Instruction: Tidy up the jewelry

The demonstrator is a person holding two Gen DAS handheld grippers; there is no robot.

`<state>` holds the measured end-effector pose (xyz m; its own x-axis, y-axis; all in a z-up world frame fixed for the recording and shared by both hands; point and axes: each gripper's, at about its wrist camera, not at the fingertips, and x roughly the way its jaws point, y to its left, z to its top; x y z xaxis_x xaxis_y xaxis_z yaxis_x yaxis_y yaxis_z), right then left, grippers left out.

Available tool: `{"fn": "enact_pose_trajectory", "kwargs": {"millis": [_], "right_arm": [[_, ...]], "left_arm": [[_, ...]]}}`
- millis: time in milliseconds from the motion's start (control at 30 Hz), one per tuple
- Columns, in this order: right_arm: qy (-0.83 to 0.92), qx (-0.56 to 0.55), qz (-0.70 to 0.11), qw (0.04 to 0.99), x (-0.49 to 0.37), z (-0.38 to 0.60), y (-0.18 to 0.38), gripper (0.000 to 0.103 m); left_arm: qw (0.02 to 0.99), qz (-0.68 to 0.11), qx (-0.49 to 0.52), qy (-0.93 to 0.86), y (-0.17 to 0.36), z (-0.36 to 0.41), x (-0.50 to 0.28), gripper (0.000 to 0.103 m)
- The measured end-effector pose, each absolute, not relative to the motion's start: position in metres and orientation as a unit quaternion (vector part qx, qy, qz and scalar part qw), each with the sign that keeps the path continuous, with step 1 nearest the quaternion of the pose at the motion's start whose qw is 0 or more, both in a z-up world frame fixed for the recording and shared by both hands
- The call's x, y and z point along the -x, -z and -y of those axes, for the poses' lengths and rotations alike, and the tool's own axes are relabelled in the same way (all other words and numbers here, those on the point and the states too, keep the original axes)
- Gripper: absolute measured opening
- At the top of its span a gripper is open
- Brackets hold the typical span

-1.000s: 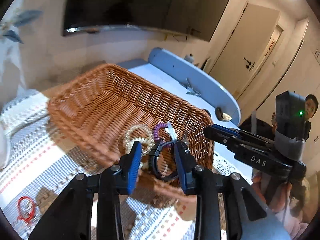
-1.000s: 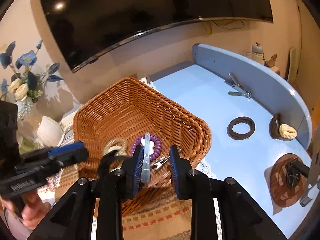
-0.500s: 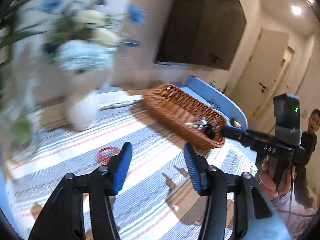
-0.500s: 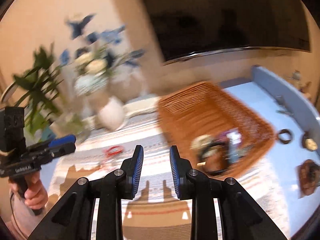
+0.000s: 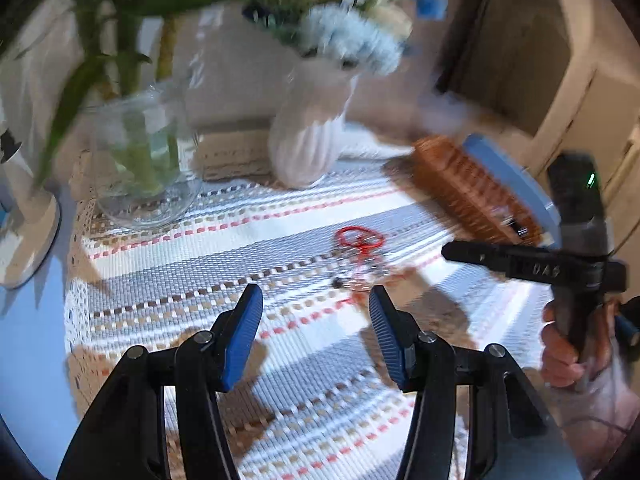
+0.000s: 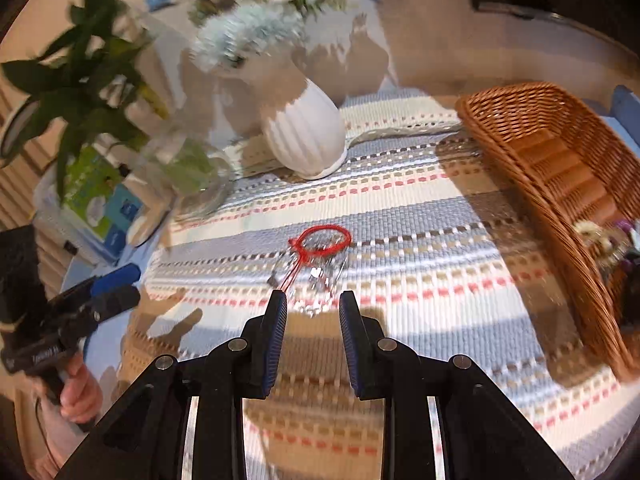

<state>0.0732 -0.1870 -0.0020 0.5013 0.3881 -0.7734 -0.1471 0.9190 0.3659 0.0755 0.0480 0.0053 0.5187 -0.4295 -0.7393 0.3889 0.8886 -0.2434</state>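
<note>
1. At the far left of the right wrist view a hand grips the left gripper point(image 6: 116, 286), which hangs beside the striped woven mat point(image 6: 420, 208); behind it stand a glass vase point(image 6: 188, 176) of green stems and a ribbed white vase point(image 6: 306, 138) of flowers
2. Its jaws, seen from the left wrist view, stand well apart with nothing between the blue pads point(image 5: 244, 326), only bare mat below, so this gripper is empty and touches nothing
3. In the middle of the mat lies the red cord bracelet point(image 6: 322, 242), with a thin silver chain point(image 6: 320, 274) tangled just beside its tail; these look like the next pieces to collect
4. The right gripper point(image 6: 313, 304) points down at them, its jaws parted narrowly and empty, tips just short of the chain and not touching it as far as the blur allows
5. The step in hand reads as the approach to a pick: the next move calls for lowering the pads around the cord or chain, closing on a thin, limp strand without catching the mat, then carrying it right
6. At the right sits the wicker basket point(image 6: 532, 148), already holding several pieces of jewelry point(image 6: 604, 240) at its near end
</note>
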Motion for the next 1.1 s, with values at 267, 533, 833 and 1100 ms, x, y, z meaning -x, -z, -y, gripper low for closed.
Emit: {"fn": "enact_pose_trajectory", "kwargs": {"millis": [267,533,833,1100], "right_arm": [[-0.125,-0.128,-0.503,0.845,-0.143,0.183,0.038,0.027],[-0.125,-0.086,-0.516,0.843,-0.176,0.169,0.063,0.027],[-0.1,0.074,-0.469,0.875,-0.156,0.132,0.062,0.019],[-0.083,0.014,-0.457,0.886,-0.123,0.168,0.047,0.004]], "left_arm": [[0.854,-0.445,0.024,0.269,0.047,-0.004,-0.117,0.035],[0.853,-0.443,0.07,0.266,0.059,-0.025,-0.121,0.034],[0.842,-0.462,0.11,0.257,0.07,-0.042,-0.13,0.034],[0.84,-0.46,0.107,0.266,0.072,-0.037,-0.128,0.034]]}}
